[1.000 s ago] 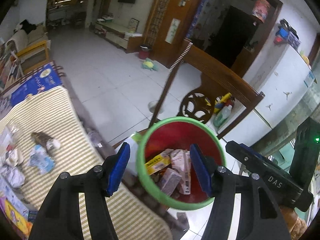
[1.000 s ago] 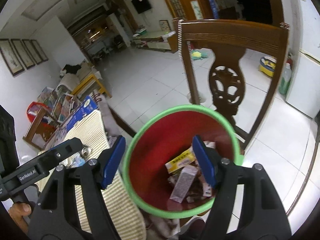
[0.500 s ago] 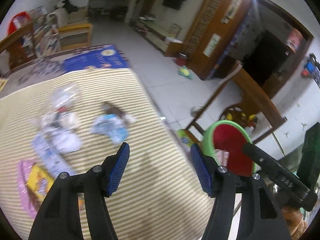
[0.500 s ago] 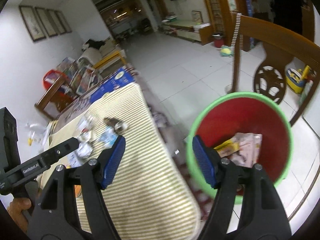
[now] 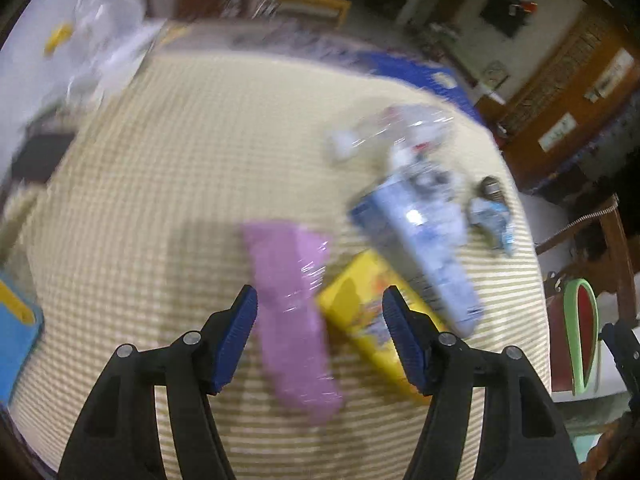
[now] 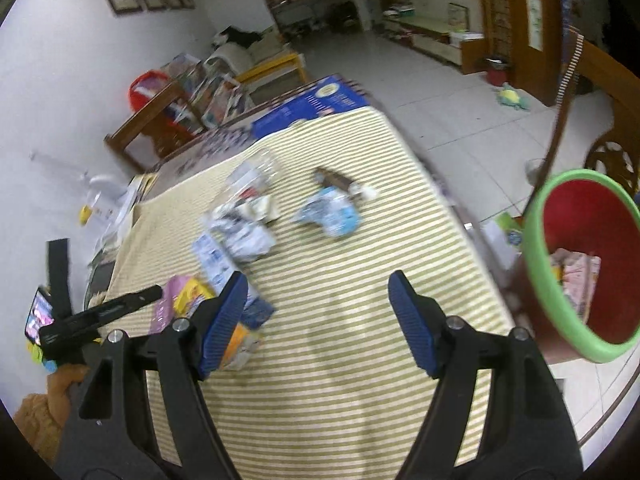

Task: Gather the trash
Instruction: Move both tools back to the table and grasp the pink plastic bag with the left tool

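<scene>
Both pairs of blue fingers stand apart and grasp nothing: the left gripper point(image 5: 319, 332) hangs over a pink packet point(image 5: 291, 308) and a yellow packet point(image 5: 362, 312), its pads clear of both, while the right gripper point(image 6: 318, 320) has its jaws opening over bare striped tablecloth point(image 6: 340, 380).

Motion smears the left wrist view, so print on the wrappers cannot be read, and the long blue-white wrapper point(image 5: 424, 248) beyond the yellow packet is only a streak. From the right wrist, the left finger point(image 6: 224, 316) hides part of the pink and yellow packets, and the bin's far contents are cut off by its wall.

Taking the red bin with the green rim point(image 6: 548, 280) as the landmark: it stands off the tablecloth's edge, already holding some wrappers. Nearest it on the cloth lie a pale blue crumpled wrapper point(image 6: 330, 210) and a brown wrapper point(image 6: 340, 182); farther off, a heap of clear and white wrappers point(image 6: 244, 220). Between that litter and the bin the cloth is bare. A wooden chair point(image 6: 600, 92) rises just behind the bin, and a blue box point(image 6: 312, 104) sits at the cloth's far end.
</scene>
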Tool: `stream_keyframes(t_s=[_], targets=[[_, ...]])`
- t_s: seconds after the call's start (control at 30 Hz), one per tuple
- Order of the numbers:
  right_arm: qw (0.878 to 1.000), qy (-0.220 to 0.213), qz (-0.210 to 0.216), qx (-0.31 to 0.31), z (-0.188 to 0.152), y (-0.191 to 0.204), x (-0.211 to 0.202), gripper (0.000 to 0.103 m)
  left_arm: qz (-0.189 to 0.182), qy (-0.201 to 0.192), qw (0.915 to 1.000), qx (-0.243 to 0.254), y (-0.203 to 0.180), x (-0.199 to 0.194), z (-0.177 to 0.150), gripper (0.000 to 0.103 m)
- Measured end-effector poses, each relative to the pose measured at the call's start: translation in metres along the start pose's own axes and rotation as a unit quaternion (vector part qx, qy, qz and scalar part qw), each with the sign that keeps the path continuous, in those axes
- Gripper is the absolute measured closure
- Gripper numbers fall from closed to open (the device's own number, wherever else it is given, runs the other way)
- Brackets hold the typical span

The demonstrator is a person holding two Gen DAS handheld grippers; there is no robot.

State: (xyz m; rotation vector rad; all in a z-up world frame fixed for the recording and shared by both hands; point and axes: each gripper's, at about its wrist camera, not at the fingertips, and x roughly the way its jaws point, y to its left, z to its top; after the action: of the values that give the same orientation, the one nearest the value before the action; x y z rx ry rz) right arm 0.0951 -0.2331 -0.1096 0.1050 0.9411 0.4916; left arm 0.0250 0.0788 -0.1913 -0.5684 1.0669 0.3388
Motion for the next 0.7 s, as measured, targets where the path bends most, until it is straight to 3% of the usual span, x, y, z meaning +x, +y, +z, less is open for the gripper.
stream_keyframes(t_s=[0.2, 0.3, 0.5, 0.7], targets=[[1.000, 0.020, 0.002, -0.014, -0.007, 0.029, 0.016, 0.032, -0.010, 0.054, 0.9984, 0.017, 0.012, 0.033, -0.007, 0.041], [0.999, 0.034, 0.000, -0.019, -0.012, 0.041, 0.026, 0.032, -0.021, 0.073, 0.9968, 0.025, 0.012, 0.047, -0.005, 0.063], [0.997, 0.064, 0.004, -0.046, -0.018, 0.062, 0.045, 0.032, -0.029, 0.073, 0.9964, 0.031, 0.022, 0.058, 0.007, 0.083], [0.985, 0.114, 0.031, -0.123, -0.026, 0.105, 0.078, 0.039, -0.023, 0.055, 0.9970, 0.049, 0.020, 0.054, 0.022, 0.083]])
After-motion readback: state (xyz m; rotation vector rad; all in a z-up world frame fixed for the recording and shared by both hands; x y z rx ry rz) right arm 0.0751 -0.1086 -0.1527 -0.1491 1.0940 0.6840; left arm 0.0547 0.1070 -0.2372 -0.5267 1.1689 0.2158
